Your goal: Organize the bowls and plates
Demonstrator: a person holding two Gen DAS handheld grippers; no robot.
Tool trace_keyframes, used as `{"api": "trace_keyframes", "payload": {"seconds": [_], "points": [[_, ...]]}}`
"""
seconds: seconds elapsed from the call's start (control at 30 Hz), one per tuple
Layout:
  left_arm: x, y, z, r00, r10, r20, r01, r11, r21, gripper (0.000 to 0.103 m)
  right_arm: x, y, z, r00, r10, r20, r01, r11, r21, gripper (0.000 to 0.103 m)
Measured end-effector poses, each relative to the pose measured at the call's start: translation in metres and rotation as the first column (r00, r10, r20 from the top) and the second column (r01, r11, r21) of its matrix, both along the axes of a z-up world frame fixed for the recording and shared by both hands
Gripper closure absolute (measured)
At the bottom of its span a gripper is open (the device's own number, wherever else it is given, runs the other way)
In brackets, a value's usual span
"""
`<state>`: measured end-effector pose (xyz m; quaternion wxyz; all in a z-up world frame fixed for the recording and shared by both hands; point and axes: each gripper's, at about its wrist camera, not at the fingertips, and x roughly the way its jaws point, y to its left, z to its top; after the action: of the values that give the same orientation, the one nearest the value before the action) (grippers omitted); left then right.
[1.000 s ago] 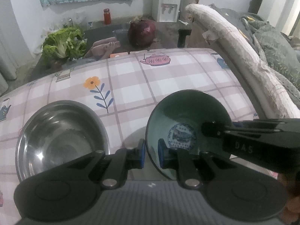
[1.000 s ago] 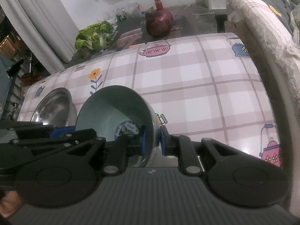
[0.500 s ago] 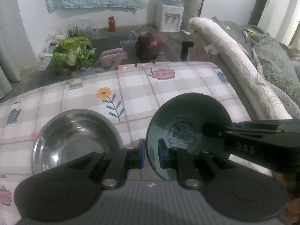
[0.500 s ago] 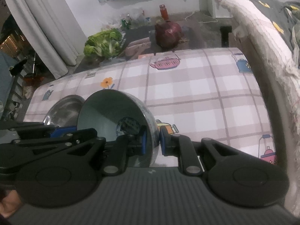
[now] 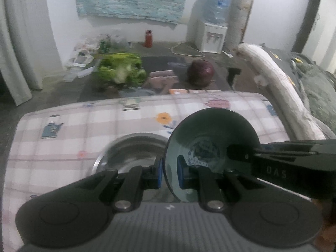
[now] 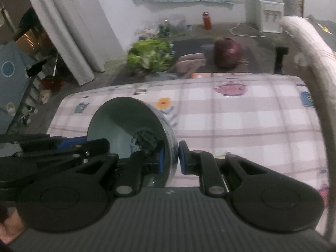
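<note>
Ceramic bowl [image 5: 210,147], green-glazed with blue motif, pinched at opposite rims by left gripper [image 5: 168,172] and right gripper [image 6: 170,160], each clamped narrow on the wall; carried tilted above checked tablecloth [image 6: 241,113]. Steel bowl [image 5: 130,153] at 9 o'clock of it, on the cloth. Advised: level before lowering, centre over steel bowl, release both sides together.

Pale green bowl [image 6: 126,126] with blue emblem; pink-and-white checked tablecloth [image 6: 241,121]; silvery steel bowl [image 5: 130,153].

Lettuce [image 5: 121,71], red cabbage [image 5: 200,73], water dispenser [image 5: 211,35].
</note>
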<state>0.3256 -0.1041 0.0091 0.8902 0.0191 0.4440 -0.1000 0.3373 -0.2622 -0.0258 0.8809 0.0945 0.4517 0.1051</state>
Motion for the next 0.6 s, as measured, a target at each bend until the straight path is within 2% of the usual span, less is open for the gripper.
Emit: {"api": "trace_keyframes", "payload": {"seconds": [0.3, 0.6], "points": [[0.019, 0.053, -0.031, 0.996, 0.075, -0.052, -0.075, 0.997, 0.002, 0.088, 0.029, 0.058, -0.028, 0.996, 0.069, -0.059, -0.068, 0.998, 0.018, 0.089], [0.028, 0.073, -0.059, 0.991, 0.089, -0.096, -0.090, 0.996, -0.006, 0.088, 0.044, 0.082, -0.062, 0.988, 0.083, -0.128, -0.082, 0.997, 0.018, 0.090]]}}
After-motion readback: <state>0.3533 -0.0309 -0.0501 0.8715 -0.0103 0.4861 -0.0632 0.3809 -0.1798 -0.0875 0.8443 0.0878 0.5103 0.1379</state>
